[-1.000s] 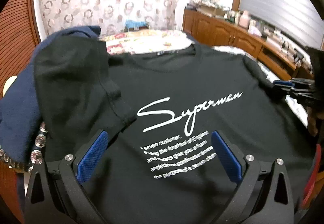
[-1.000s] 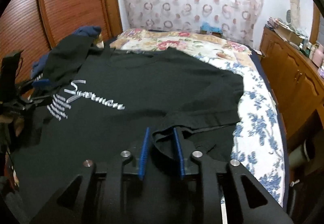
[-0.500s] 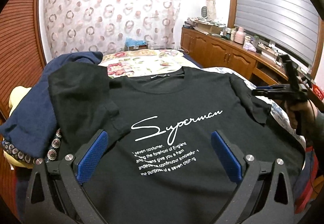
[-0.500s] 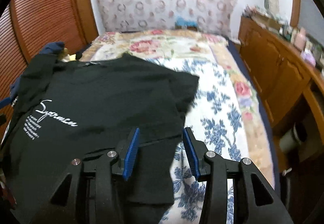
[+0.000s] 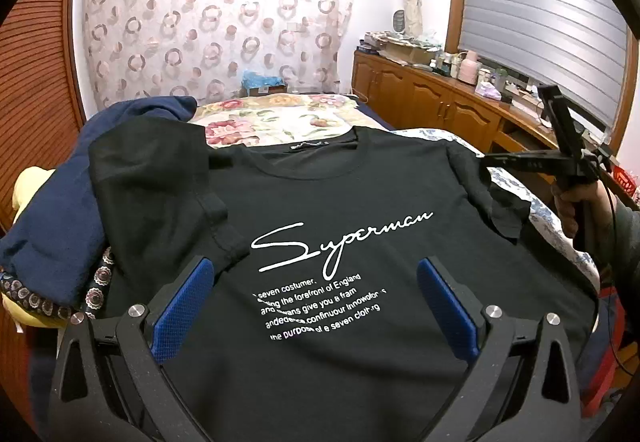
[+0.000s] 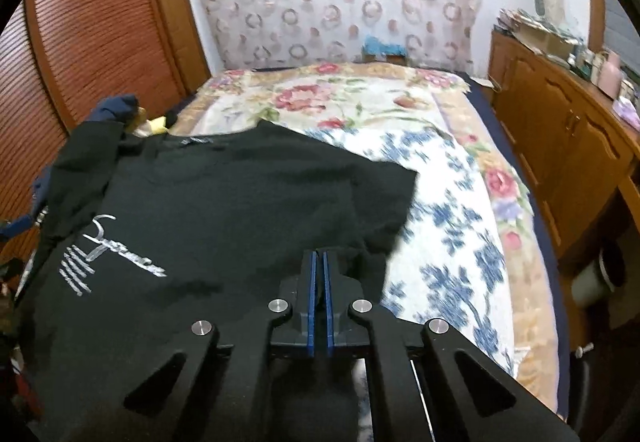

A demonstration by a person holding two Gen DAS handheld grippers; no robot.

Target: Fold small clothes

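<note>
A black T-shirt (image 5: 320, 210) with white "Superman" print lies face up on the bed, its neck at the far side. My left gripper (image 5: 312, 282) hovers open over the printed lines, with nothing between its blue pads (image 5: 180, 306). The shirt's left sleeve (image 5: 152, 182) lies over a navy garment. A hand holds my right gripper (image 5: 486, 159) just above the shirt's right sleeve (image 5: 496, 202). In the right wrist view my right gripper (image 6: 319, 256) is shut, pads together, with no cloth seen between them, and the shirt (image 6: 224, 210) lies flat below.
A navy garment (image 5: 48, 210) and a yellow item (image 5: 28, 182) are piled at the shirt's left. The floral bedspread (image 6: 460, 226) shows to the right and beyond the shirt. Wooden cabinets (image 6: 568, 146) line the right side, a slatted wooden door (image 6: 92, 54) the left.
My right gripper opened off the bunched sleeve, drew away to the right and shut with nothing in it; the sleeve now lies flat. My left gripper rose a little early on, then held still.
</note>
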